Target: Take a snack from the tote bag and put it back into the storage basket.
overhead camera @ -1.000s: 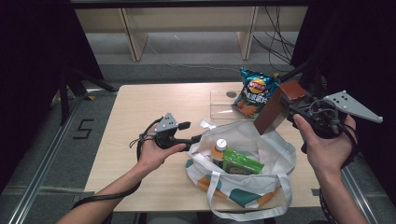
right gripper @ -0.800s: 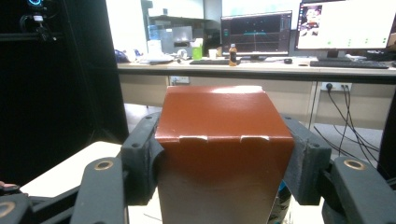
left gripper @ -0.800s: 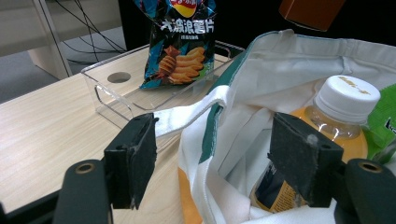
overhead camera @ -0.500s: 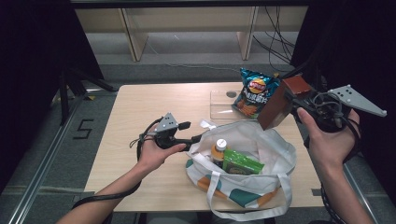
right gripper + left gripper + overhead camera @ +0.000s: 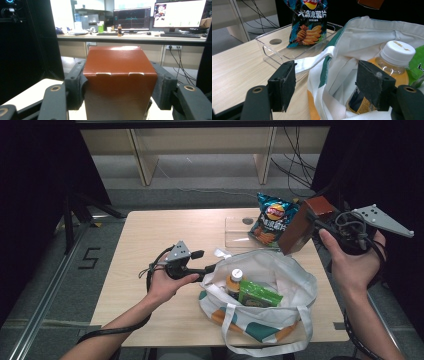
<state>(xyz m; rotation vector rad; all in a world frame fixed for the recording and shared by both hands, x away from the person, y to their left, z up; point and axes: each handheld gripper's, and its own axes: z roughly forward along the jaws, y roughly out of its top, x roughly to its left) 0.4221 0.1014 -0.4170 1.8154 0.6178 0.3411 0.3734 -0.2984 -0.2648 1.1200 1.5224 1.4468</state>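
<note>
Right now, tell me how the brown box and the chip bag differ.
The brown box is plain, stiff and squared; the chip bag is dark blue, printed and crinkled. The brown box is held in the air, clamped by the right gripper; the chip bag stands in the clear tray. Both are outside the tote bag.

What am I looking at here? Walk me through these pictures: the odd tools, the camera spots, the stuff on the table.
A person stands at a wooden table with a hand-held two-jaw gripper in each hand. One camera looks down from above; the other two ride on the grippers and look along their black jaws.

The right gripper is shut on a brown box, held up in the air near the table's far right. The left gripper is open, its jaws either side of the rim of a white tote bag.

In the bag are an orange drink bottle and a green packet. Behind it stands a chips bag in a clear tray.
</note>
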